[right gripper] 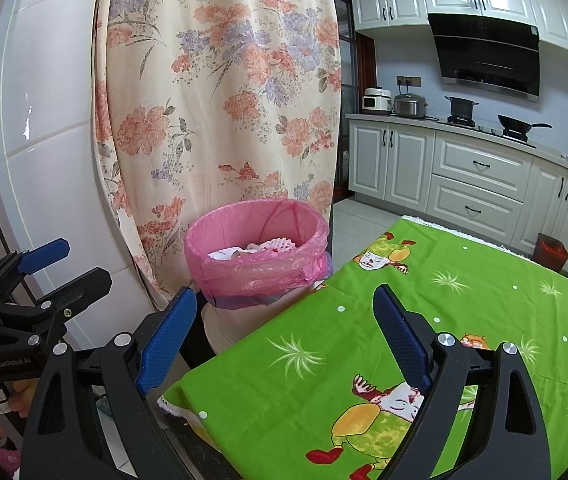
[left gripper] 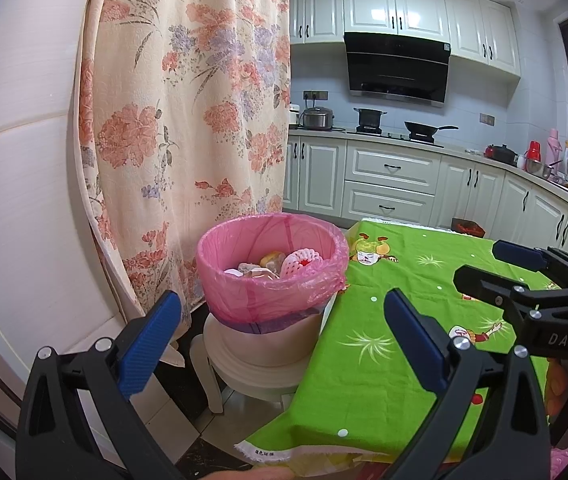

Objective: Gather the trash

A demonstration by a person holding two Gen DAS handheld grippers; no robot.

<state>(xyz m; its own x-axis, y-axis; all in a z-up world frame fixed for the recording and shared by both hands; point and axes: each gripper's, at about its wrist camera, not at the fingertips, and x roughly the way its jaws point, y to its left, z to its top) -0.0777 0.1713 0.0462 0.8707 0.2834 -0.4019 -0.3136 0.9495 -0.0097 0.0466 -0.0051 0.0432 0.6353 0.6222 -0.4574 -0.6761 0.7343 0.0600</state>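
Floral peach curtain (left gripper: 187, 120) hangs behind everything, beside a white panelled wall, with white kitchen cabinets (left gripper: 388, 176) far back. Green cartoon-print cloth covers the desk (left gripper: 404, 320), whose near corner lies under both grippers. Just off the desk's left edge a trash bin (left gripper: 271, 276) lined with a pink bag stands on a white stool (left gripper: 251, 376); wrappers and a white foam fruit net (left gripper: 302, 262) lie inside it. Left gripper (left gripper: 279, 340) hovers with its blue pads spread wide, holding nothing, the bin ahead between them. Right gripper (right gripper: 284, 340) is likewise wide open and empty, over the desk corner, with the bin ahead and to its left
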